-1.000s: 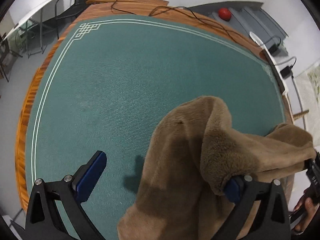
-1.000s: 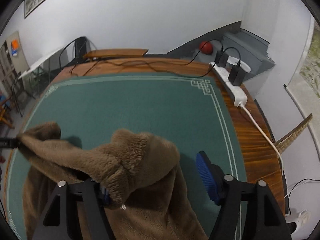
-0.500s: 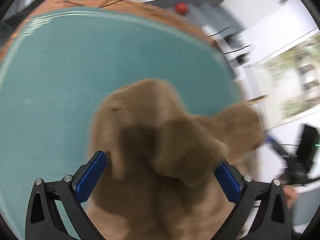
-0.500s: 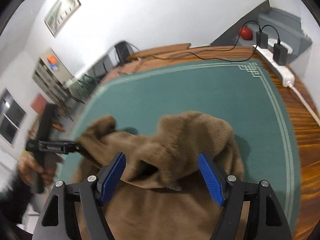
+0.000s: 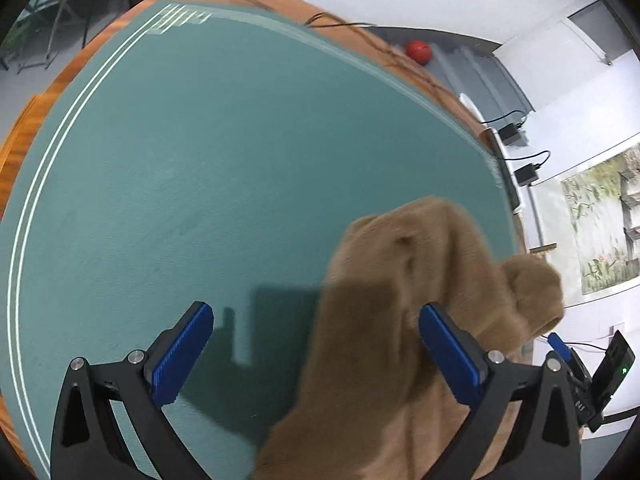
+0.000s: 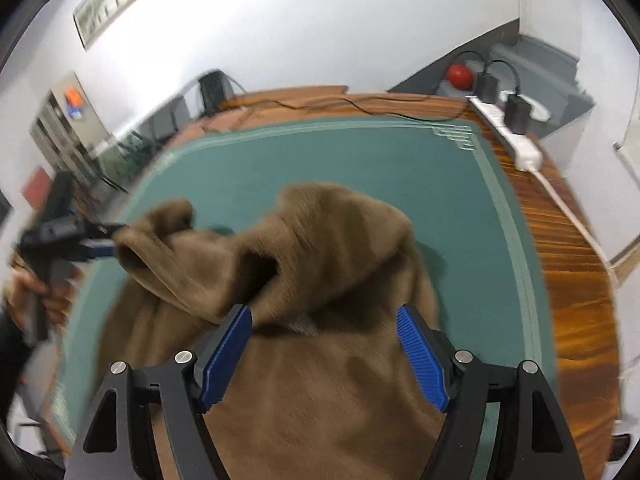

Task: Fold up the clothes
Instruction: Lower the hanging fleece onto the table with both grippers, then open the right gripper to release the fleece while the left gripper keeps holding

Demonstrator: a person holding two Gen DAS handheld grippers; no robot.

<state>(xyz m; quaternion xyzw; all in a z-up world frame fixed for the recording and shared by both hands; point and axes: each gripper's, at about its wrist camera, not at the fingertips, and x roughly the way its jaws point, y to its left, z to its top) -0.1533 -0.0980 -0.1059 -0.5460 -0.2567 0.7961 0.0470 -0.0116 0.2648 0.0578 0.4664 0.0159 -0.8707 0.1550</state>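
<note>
Brown fleece garment [image 6: 312,380] on green mat [image 5: 200,180], both claws released; left hand [image 6: 28,296] only in right view

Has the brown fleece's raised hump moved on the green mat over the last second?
Yes. In the right wrist view the brown fleece hump now sits farther from the mat's left border, nearer its middle.

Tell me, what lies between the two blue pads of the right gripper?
Only the brown fleece garment, passing under the open right gripper; the right wrist view shows it.
</note>
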